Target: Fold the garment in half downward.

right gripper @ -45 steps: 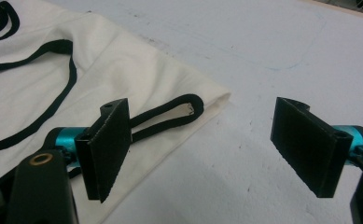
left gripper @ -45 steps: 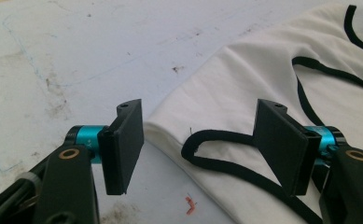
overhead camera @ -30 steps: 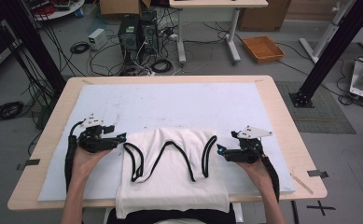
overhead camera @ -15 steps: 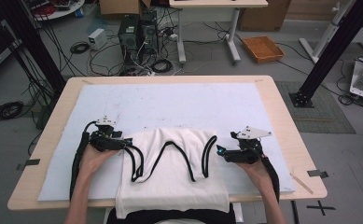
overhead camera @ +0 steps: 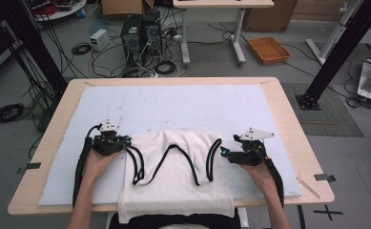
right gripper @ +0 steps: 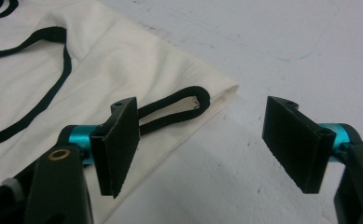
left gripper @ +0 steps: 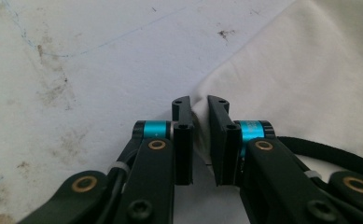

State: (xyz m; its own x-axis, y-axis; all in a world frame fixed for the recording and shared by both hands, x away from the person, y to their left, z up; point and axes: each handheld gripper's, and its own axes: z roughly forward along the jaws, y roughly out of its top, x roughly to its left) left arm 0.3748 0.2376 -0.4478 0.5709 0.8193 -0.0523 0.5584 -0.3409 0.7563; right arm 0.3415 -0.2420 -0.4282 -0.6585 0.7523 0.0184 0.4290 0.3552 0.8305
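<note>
A white sleeveless top (overhead camera: pixel 178 176) with black trim lies flat on a white sheet (overhead camera: pixel 183 105), its hem hanging over the table's near edge. My left gripper (overhead camera: pixel 126 143) is at the top's left shoulder. Its jaws have just been closing, and in the left gripper view (left gripper: pixel 200 107) they pinch the white fabric edge (left gripper: pixel 300 70). My right gripper (overhead camera: pixel 223 152) rests at the right shoulder. Its jaws have just been closing a little but still stand wide apart (right gripper: pixel 200 105), with the black strap loop (right gripper: pixel 179 109) and the cloth's corner (right gripper: pixel 123 60) lying between them, untouched.
The wooden table (overhead camera: pixel 288 109) extends well beyond the sheet on every side. On the floor behind are computer towers (overhead camera: pixel 138 31), tangled cables, an orange tray (overhead camera: pixel 269 50) and black frame posts (overhead camera: pixel 333 52). Tape pieces mark the table's left and right edges.
My left gripper has moved right and down to the top's left shoulder and closed on its edge. The right hand has stayed where it was.
</note>
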